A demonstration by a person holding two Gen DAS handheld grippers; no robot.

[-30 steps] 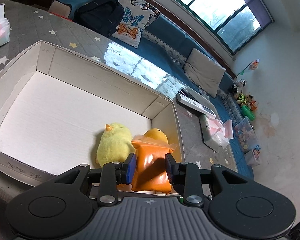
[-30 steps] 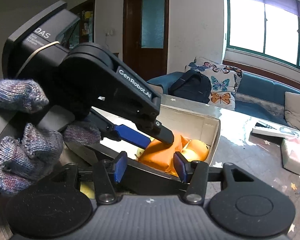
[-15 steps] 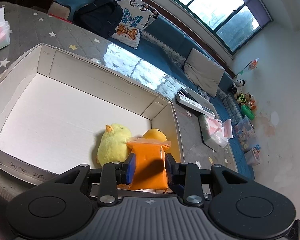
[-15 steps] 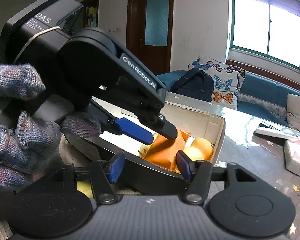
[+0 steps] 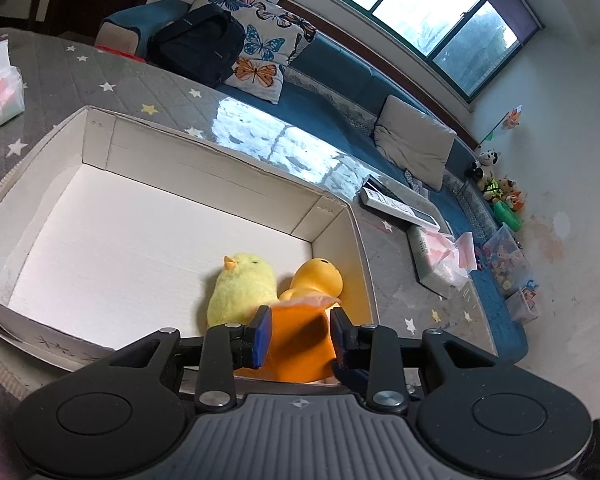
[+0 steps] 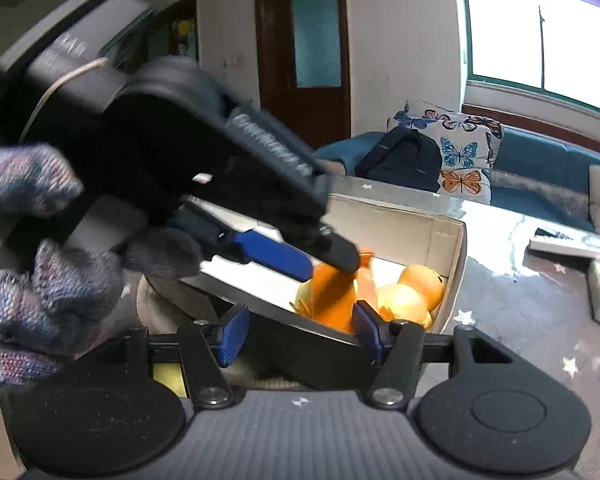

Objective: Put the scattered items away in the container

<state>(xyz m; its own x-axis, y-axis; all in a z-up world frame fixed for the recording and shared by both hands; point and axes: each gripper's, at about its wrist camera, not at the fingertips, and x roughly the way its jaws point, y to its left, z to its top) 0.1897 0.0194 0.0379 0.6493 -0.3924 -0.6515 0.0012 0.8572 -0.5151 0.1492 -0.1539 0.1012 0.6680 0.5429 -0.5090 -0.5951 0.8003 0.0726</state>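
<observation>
Currently, an orange pouch [image 5: 300, 344] is being clamped between the pads of the left gripper [image 5: 300, 338], held just over the near corner of the white box [image 5: 220, 168]. The right gripper [image 6: 300, 330] is being kept apart and empty; its jaws have just been opening. If released too near the wall, the pouch risks catching the rim or being propped against the yellow chick [image 5: 242, 284] and rubber duck [image 5: 318, 278] lying there.

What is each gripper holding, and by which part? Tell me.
The left gripper grips the orange packet by its two side edges, over the box. The right gripper holds nothing; its jaws have just been opening.
</observation>
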